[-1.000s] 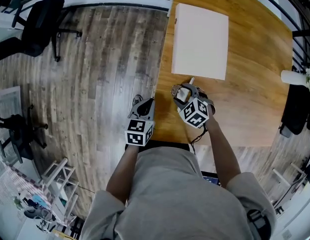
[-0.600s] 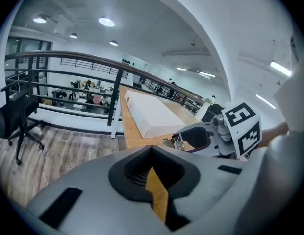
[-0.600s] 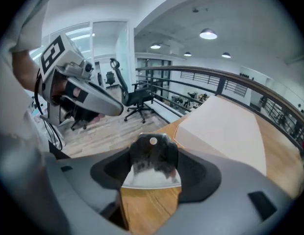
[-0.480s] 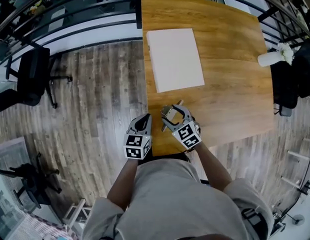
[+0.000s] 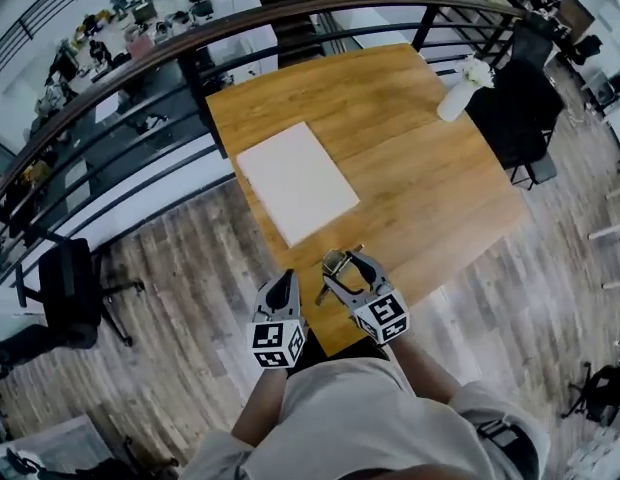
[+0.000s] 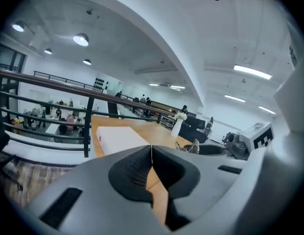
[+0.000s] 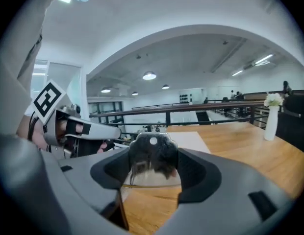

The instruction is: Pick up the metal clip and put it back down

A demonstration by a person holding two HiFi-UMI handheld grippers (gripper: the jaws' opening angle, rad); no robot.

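The metal clip (image 7: 153, 156) is a dark bulldog clip with a rivet on its face, held upright between the jaws of my right gripper (image 7: 153, 168), which is shut on it. In the head view the right gripper (image 5: 337, 271) hangs over the near corner of the wooden table (image 5: 430, 188) with the clip (image 5: 335, 262) at its tip. My left gripper (image 5: 281, 289) floats just left of the table's corner, over the floor. Its jaws are shut together with nothing between them (image 6: 151, 168).
A flat white box (image 5: 295, 180) lies on the table's left part. A white vase (image 5: 455, 98) with flowers stands at the far right corner beside a dark office chair (image 5: 515, 108). A black railing (image 5: 190, 68) runs behind the table. Another chair (image 5: 70, 293) stands on the wooden floor at left.
The head view has tilted up and turned, so the table looks smaller and rotated. Both grippers keep their places relative to each other; the right one still holds the clip.
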